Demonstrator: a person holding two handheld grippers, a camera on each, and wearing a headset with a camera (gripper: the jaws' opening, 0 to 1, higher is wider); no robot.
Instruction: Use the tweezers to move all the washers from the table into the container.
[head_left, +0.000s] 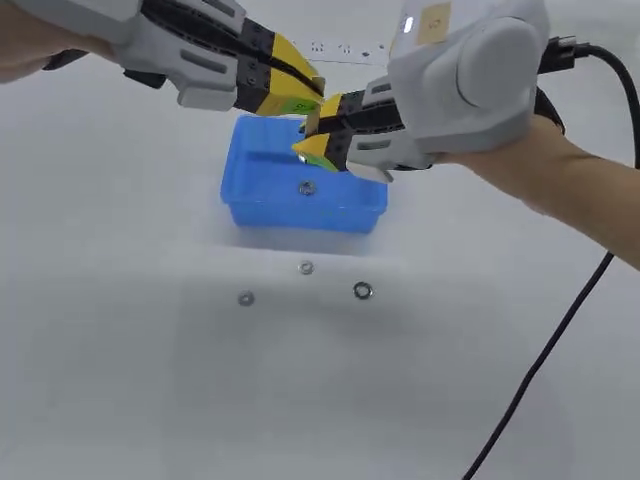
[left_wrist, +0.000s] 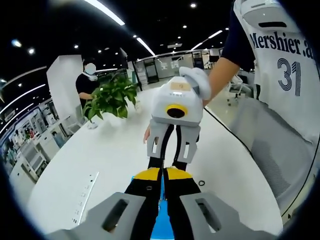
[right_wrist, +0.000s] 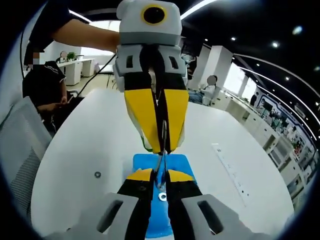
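In right gripper view, tweezers (right_wrist: 160, 162) seemingly pinched by left tool (right_wrist: 161, 149) and right tool (right_wrist: 160, 176)

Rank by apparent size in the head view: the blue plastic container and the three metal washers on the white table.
Blue plastic container
Then the dark right washer
The left washer and middle washer look alike

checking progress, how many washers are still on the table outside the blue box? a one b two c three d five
c: three washers lie on the table in front of the blue box, and one more sits inside it.
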